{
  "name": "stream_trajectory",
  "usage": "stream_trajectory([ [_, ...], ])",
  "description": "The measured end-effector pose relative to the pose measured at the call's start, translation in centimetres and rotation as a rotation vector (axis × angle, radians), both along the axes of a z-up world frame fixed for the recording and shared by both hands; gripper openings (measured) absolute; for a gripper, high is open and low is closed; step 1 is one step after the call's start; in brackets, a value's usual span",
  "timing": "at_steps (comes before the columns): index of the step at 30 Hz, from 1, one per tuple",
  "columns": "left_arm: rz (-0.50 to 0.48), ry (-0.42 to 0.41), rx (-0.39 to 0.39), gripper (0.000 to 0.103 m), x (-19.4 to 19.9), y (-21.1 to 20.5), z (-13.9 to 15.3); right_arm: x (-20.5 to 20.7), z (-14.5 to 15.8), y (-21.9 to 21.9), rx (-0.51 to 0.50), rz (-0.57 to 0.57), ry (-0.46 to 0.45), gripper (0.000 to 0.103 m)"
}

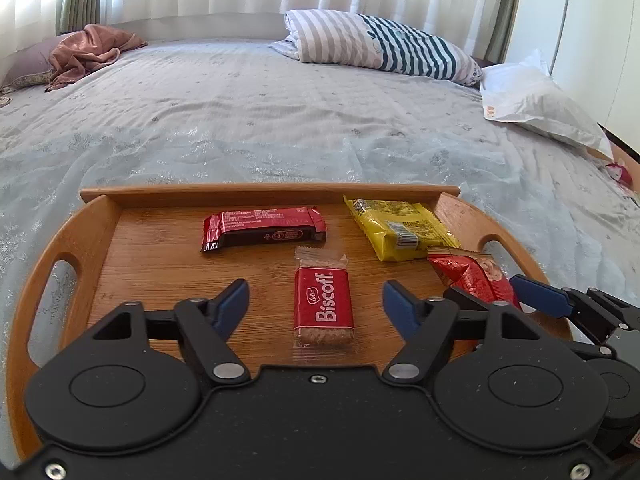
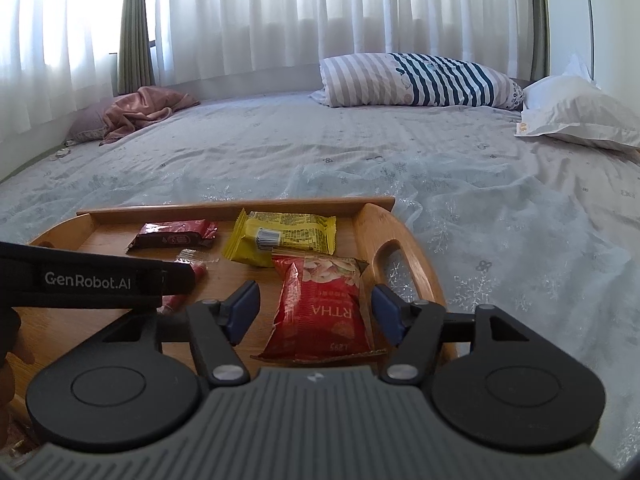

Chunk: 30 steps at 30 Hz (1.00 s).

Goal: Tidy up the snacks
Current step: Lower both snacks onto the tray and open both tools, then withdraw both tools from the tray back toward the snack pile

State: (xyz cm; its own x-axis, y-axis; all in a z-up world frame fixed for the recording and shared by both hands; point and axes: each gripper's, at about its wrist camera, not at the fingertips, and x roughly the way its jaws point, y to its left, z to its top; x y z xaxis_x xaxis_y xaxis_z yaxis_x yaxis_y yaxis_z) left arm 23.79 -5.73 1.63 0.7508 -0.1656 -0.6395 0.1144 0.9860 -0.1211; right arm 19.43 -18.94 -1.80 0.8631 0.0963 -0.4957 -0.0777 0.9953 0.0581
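A wooden tray [image 1: 268,192] [image 2: 240,204] rests on the bed with four snacks in it. My left gripper [image 1: 316,294] is open, its blue pads either side of a red Biscoff packet [image 1: 324,304] without touching it. Behind lie a dark red bar [image 1: 264,228] [image 2: 174,234] and a yellow packet [image 1: 400,224] [image 2: 280,236]. My right gripper [image 2: 315,294] is open around a red snack bag [image 2: 320,308] [image 1: 476,276] lying flat by the tray's right handle; its pads stand just off the bag. The left gripper's black body hides most of the Biscoff packet in the right wrist view.
The tray sits on a pale blue bedsheet [image 1: 280,120]. A striped pillow [image 1: 380,44] and a white pillow [image 1: 536,104] lie at the far right, a pink cloth [image 1: 92,48] at the far left. White curtains hang behind.
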Motion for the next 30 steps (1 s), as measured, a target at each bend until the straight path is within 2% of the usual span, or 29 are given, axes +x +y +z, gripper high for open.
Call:
stream_trajectory([
  [7,-0.007,-0.027,0.009,0.083,-1.7,0.6,1.4,-1.2,0.9,0.0,-0.002,0.018,-0.03,0.085],
  [21,-0.027,-0.078,0.005,0.092,-7.0,2.1,3.5,-5.0,2.5,-0.1,0.003,0.058,-0.082,0.091],
  [30,-0.034,-0.082,0.044,0.096,-10.4,3.4,3.4,-7.3,2.2,0.8,-0.058,0.097,-0.111,0.097],
])
